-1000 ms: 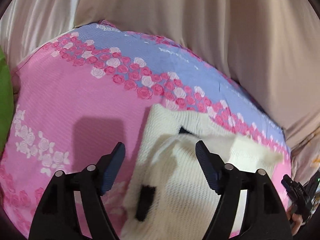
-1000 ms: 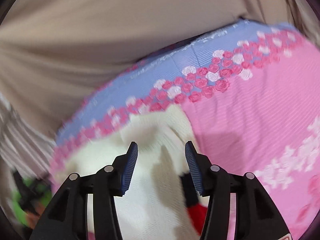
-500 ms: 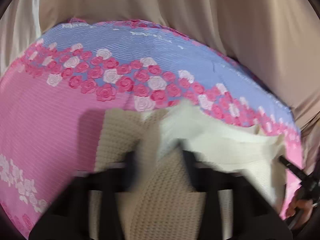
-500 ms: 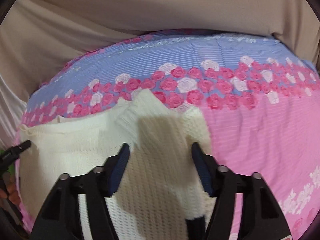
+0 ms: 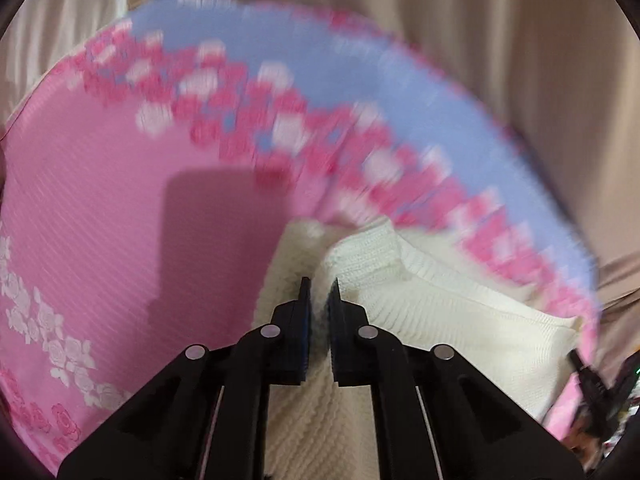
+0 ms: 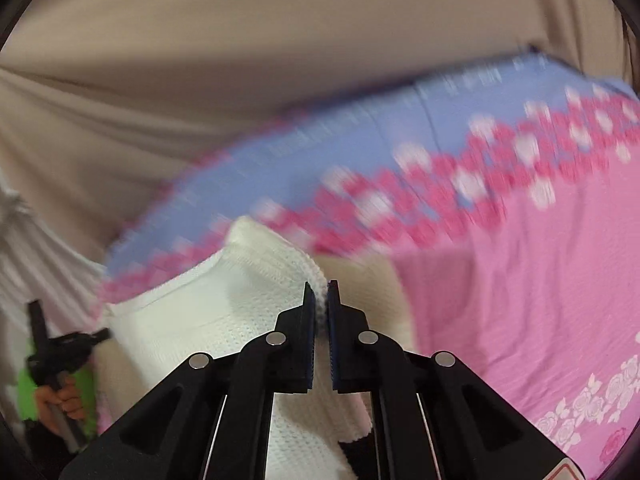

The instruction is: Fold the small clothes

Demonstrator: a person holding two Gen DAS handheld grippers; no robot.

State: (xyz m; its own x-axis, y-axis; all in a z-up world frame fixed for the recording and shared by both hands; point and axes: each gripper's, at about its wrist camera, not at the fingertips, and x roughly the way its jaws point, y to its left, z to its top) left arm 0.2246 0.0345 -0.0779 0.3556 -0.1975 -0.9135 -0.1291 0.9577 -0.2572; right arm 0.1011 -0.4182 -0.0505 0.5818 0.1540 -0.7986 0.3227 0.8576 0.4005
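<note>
A small cream knitted garment (image 5: 440, 320) lies on a pink and blue rose-print sheet (image 5: 120, 200). My left gripper (image 5: 319, 292) is shut on a raised fold at the garment's far left corner. In the right wrist view the same garment (image 6: 192, 320) shows, and my right gripper (image 6: 321, 294) is shut on its far right corner. The cloth between the two corners is lifted off the sheet. Both views are blurred by motion.
A beige cloth backdrop (image 6: 280, 60) hangs behind the sheet. The other gripper and the hand holding it show at the left edge of the right wrist view (image 6: 56, 364), with something green beside it. The sheet (image 6: 540, 300) lies bare to the right.
Both grippers have gone from open over the garment to shut on its far corners. The gripped edge has risen off the sheet.
</note>
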